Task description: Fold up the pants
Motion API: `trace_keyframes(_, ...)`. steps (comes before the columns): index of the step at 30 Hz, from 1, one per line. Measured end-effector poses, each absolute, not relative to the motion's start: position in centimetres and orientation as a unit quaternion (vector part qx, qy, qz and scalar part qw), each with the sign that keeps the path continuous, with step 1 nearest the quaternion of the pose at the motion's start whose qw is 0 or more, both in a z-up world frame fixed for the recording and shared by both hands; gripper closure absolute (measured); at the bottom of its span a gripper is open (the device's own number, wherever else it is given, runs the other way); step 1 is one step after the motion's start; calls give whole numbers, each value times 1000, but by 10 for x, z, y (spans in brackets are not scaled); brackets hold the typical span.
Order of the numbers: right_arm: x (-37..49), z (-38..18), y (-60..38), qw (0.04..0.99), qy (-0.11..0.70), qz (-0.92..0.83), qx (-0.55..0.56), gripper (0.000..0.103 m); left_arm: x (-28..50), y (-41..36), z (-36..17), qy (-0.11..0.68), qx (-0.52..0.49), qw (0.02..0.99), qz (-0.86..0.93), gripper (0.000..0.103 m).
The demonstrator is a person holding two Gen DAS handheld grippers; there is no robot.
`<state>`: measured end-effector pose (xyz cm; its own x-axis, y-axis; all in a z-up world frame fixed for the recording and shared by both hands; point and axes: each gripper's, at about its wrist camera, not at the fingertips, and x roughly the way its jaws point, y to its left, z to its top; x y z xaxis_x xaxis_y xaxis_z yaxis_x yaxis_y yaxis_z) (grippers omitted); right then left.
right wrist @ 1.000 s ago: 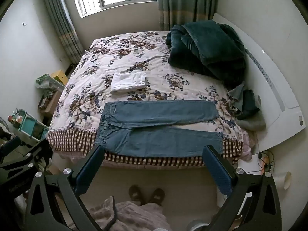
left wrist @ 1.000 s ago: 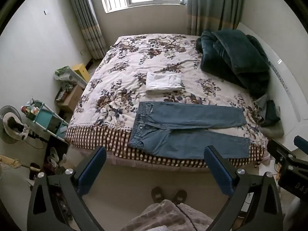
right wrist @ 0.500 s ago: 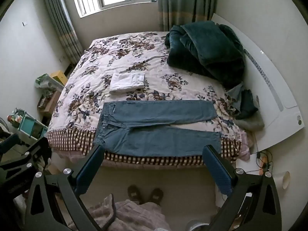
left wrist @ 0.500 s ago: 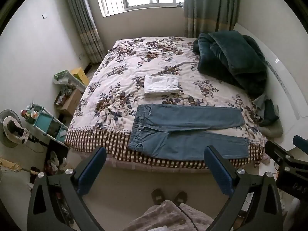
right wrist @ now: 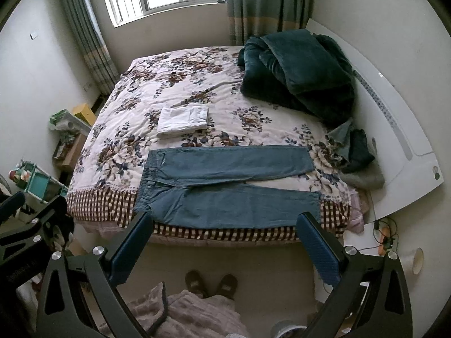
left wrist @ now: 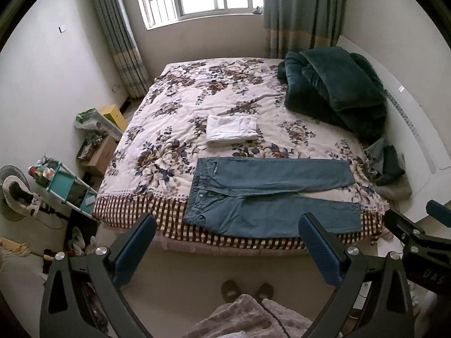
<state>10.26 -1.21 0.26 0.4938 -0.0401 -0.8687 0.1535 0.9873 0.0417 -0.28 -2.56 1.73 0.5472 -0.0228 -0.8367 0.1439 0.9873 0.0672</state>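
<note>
Over by the left wall there's a teal rack (left wrist: pixel 63 184) crowded with odds and ends, a cardboard box (left wrist: pixel 98 153) behind it and a yellow box (left wrist: pixel 114 115) further back. The left claw (left wrist: pixel 227 243) hangs in the air in front of the bed (left wrist: pixel 169 129), fingers spread wide, gripping nothing. The jeans (left wrist: pixel 265 194) lie flat along the near edge of the bed, waistband to the left, both legs running out to the right, the near leg reaching onto the checked border of the floral cover. They are unfolded, with a narrow gap between the legs toward the hems. Just beyond them, further up the bed, sits a white folded cloth (left wrist: pixel 231 129). Below, on the floor, a pair of brown slippers (right wrist: pixel 211 283) pokes out past a fuzzy pinkish sleeve or robe (right wrist: pixel 186 315). The right claw (right wrist: pixel 225 240) hovers beside the left one, well short of the jeans, equally wide apart and empty. Toward the right, a dark green blanket (right wrist: pixel 298 70) is heaped at the head of the bed, with a few more dark clothes (right wrist: pixel 355 152) bunched by the white headboard (right wrist: pixel 394 129).
</note>
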Motion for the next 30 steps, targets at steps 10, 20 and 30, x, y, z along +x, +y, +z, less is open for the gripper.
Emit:
trace_keyframes(10,104,8,-14,863,498,-64,52,0,-5,-28,15,475,59,876,-55,0)
trace_keyframes(20,102,11,-16,863,499,-66,49,0,-5,-34,13,478,56,875,-55,0)
trace_keyframes(30,98,12,-25,863,498,-69,49,0,-6,-34,17,477,54,876,-56,0)
